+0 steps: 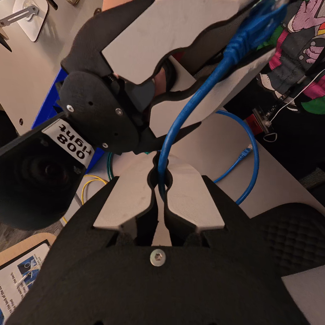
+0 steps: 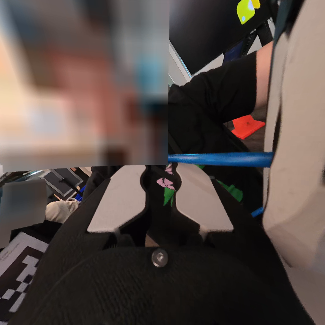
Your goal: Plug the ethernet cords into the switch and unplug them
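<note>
The left gripper [image 1: 161, 177] pinched the blue cord [image 1: 177, 126], which ran up from it to the right gripper [image 1: 202, 58], whose hold I cannot tell, its plug [image 1: 247, 149] lying beyond on the table [image 1: 211, 140].

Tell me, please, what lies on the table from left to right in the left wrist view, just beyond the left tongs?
Yellow cable → green cable → blue ethernet cord pinched in the left tongs → that cord's loose plug resting on the white table.
</note>
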`<action>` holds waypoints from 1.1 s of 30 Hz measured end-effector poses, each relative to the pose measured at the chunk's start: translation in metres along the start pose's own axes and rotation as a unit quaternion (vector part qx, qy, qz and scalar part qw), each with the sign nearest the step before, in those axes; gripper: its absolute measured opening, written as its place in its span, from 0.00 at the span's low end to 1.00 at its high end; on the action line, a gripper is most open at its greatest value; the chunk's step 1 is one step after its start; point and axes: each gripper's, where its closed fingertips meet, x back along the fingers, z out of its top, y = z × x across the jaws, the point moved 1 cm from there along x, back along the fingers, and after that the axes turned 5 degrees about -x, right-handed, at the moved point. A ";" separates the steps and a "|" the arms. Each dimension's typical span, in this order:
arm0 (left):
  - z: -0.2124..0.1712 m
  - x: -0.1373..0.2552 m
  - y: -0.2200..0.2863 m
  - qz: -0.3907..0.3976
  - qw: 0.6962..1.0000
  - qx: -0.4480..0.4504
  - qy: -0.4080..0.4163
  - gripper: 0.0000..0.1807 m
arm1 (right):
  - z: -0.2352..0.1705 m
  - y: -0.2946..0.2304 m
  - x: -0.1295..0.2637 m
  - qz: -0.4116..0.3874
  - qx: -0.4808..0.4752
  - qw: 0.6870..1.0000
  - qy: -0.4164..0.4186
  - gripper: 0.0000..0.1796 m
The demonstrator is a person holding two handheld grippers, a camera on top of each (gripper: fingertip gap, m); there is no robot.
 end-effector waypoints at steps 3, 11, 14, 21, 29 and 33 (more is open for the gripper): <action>0.001 0.001 0.001 -0.001 1.000 -0.001 -0.002 0.00 | 0.002 0.002 -0.001 -0.008 0.010 1.000 0.004 0.09; -0.001 0.005 -0.009 0.054 0.998 0.021 -0.012 0.02 | -0.001 0.007 0.000 -0.031 0.049 0.998 -0.003 0.08; -0.016 0.023 -0.037 0.143 0.984 0.109 -0.009 0.25 | 0.007 0.012 0.008 -0.063 0.098 0.992 0.042 0.08; -0.034 0.109 -0.042 0.280 0.837 0.328 0.335 0.34 | 0.051 0.028 0.070 -0.329 0.381 0.821 0.269 0.08; -0.040 0.063 0.011 0.198 0.637 0.497 0.554 0.24 | 0.063 0.054 0.075 -0.537 0.611 0.539 0.221 0.08; -0.034 0.041 0.020 0.113 0.616 0.538 0.564 0.18 | 0.062 0.072 0.070 -0.583 0.634 0.481 0.163 0.08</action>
